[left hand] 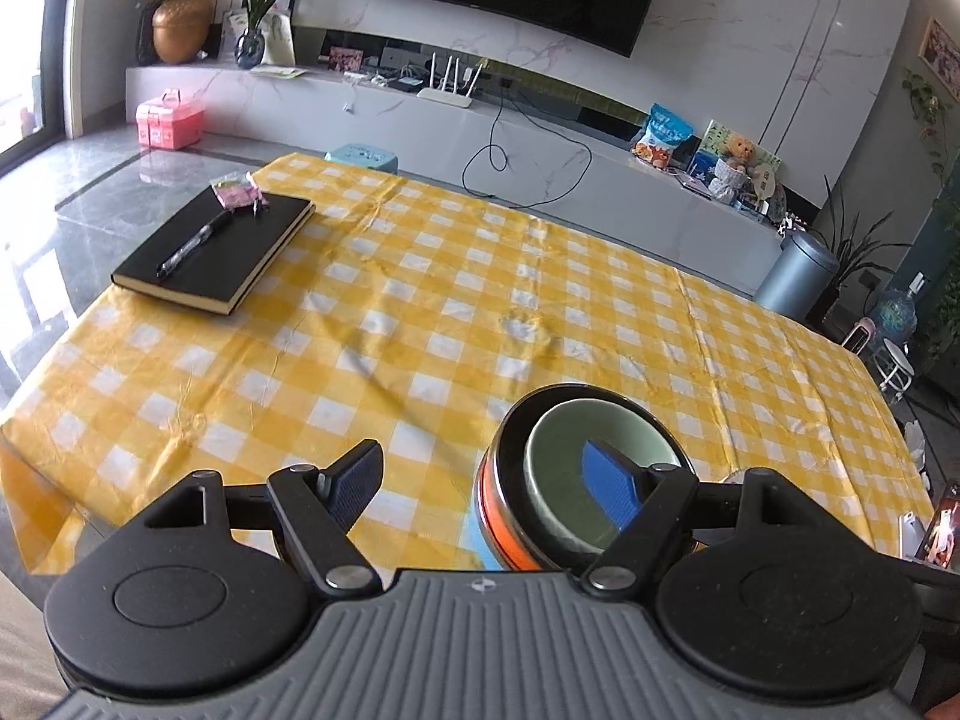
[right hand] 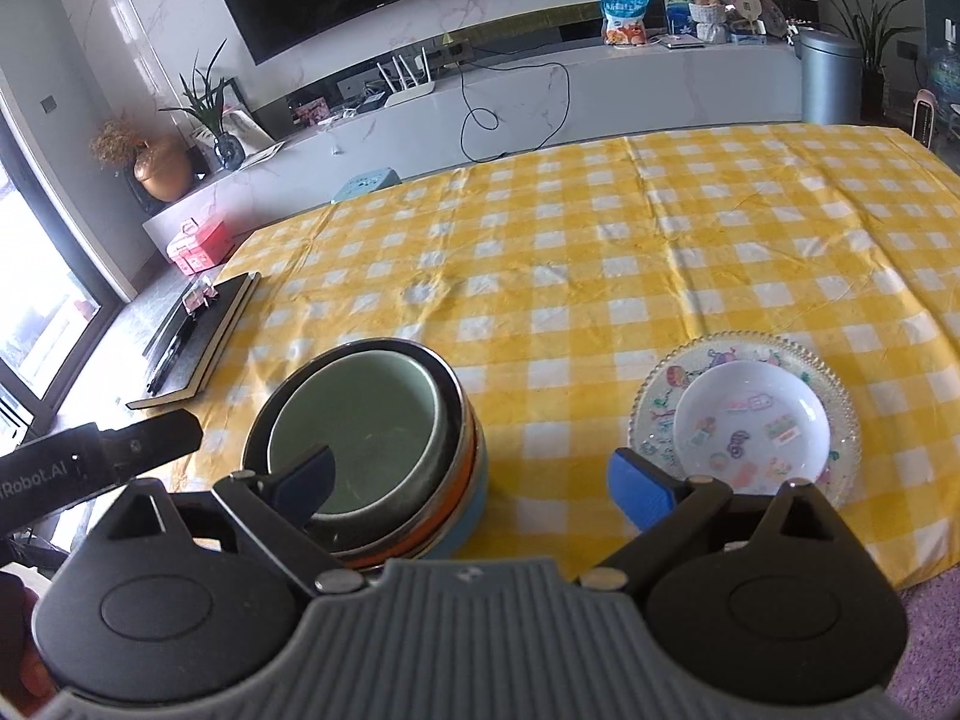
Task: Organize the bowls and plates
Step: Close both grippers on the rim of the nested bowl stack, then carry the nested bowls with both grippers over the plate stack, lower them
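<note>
Both pairs of my fingers stand wide and hold nothing: the left gripper [left hand: 486, 483] hangs over the near table edge, one pad above the pale green bowl [left hand: 591, 468], and the right gripper [right hand: 474, 483] straddles the bare cloth between the two piles. That green bowl sits mouth up inside a steel bowl [right hand: 447, 396] atop an orange and a blue one, just beside me. Right of it, apart, a white dish [right hand: 753, 420] lies mouth up on a beaded glass plate [right hand: 651, 396]. Everything is round, with no long axis; each opens upward. Both piles look sorted, so I would draw back level, pads clear of the rims. Farther off lies a black notebook [left hand: 222, 252].
</note>
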Tool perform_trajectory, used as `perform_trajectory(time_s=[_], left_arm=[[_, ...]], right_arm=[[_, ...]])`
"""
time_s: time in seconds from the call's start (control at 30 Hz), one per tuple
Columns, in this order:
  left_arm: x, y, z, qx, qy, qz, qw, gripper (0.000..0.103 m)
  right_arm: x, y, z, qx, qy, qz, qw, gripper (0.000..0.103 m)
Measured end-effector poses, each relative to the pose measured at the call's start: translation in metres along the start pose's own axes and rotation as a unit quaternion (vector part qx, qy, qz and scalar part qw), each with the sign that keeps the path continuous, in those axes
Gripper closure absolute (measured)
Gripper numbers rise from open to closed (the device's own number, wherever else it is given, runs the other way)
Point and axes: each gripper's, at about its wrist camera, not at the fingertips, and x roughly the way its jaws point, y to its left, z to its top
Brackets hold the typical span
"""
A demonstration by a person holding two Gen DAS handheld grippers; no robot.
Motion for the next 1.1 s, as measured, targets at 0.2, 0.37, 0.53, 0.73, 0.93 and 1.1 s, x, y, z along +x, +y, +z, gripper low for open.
perform_trajectory(time_s=[0.2,0.37,0.53,0.73,0.93,1.1], left_arm=[[0.018,0.027,-0.004,-0.084,0.041,-0.055,0.9941,0.014],[0.039,0.037,-0.009,-0.126,0.069,-0.065,0.9875,0.014],[0.061,0.043,-0.015,-0.161,0.099,-0.096,0.9774,0.019],[0.077,0.046,-0.018,-0.183,0.128,-0.106,0.9689,0.024],[0.09,0.043,-0.017,-0.188,0.151,-0.097,0.9657,0.034],[0.093,0.037,-0.013,-0.179,0.163,-0.088,0.9661,0.043]], right_arm=[[0.027,-0.012,0.004,0.095,0.056,0.047,0.993,0.007],[0.043,-0.023,0.007,0.136,0.074,0.058,0.986,0.01],[0.059,-0.034,0.007,0.16,0.094,0.057,0.981,0.018],[0.079,-0.038,0.007,0.172,0.121,0.074,0.975,0.024],[0.094,-0.038,0.008,0.177,0.141,0.09,0.97,0.036],[0.101,-0.047,0.008,0.196,0.15,0.105,0.963,0.047]])
